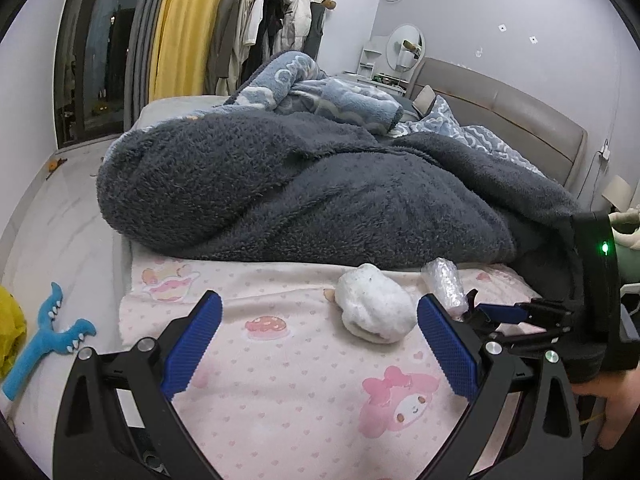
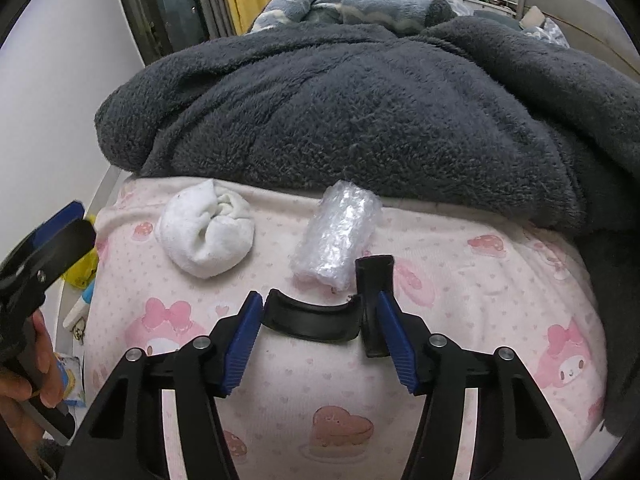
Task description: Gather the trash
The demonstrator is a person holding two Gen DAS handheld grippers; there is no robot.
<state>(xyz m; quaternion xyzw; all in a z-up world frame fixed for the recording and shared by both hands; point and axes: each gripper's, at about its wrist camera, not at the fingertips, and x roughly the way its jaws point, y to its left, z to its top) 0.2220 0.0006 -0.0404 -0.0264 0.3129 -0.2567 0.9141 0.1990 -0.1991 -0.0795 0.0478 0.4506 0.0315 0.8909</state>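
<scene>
While a black curved plastic piece point(image 2: 310, 320) sits pinched in the right gripper point(image 2: 316, 330) over the pink bedsheet point(image 2: 460, 280), the left gripper point(image 1: 318, 338) gapes empty; the bubble-wrap roll point(image 2: 336, 236) nearby looks light, squashy, best pinched mid-length.

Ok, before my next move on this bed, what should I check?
1. Left claw open and empty: ok.
2. Right claw pads touching both ends of the black plastic piece: ok.
3. Bubble wrap roll clear of the dark blanket: not ok, its far end meets the blanket's edge.
4. White sock ball apart from the wrap: ok.
5. Somewhere to drop the trash in view: cannot tell.
</scene>
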